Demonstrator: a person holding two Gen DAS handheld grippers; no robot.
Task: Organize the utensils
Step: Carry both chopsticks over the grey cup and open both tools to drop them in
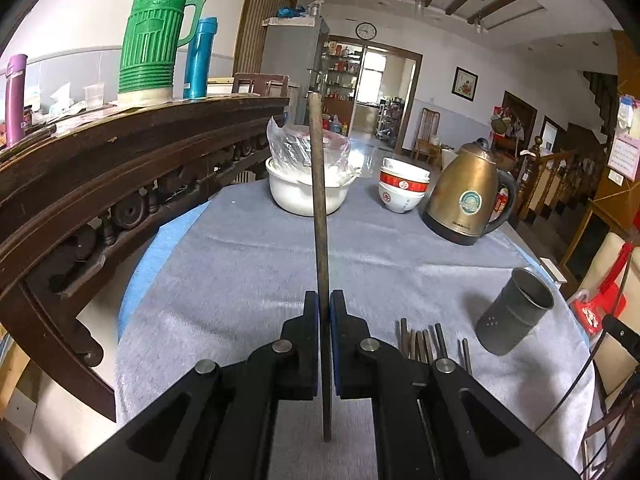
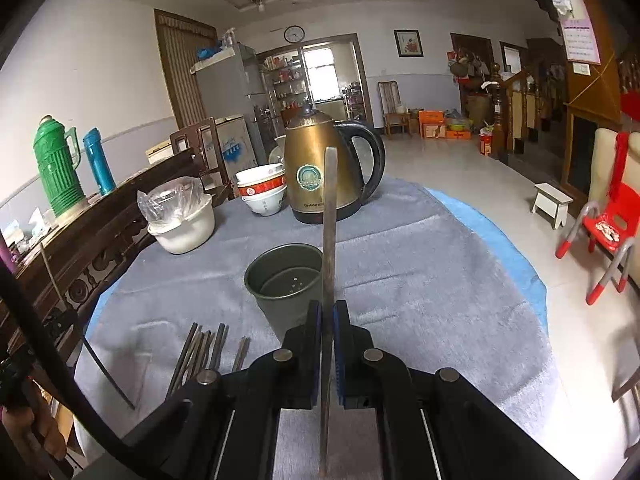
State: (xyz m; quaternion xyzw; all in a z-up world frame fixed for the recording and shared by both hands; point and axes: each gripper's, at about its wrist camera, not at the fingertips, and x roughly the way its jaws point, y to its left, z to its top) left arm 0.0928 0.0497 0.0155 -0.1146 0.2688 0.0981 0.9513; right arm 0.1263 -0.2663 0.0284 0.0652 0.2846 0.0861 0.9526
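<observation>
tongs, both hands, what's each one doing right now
Left tongs: closed on a chopstick, which sticks up between the pads.
Right tongs: closed on another chopstick, also upright, near the metal cup.

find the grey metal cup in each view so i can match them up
Left wrist: cup at lower right, leaning, beside the loose chopsticks.
Right wrist: cup at centre, just behind the claw, chopsticks to its left.
Shared landmark: brass kettle, beyond the cup in both.
</observation>
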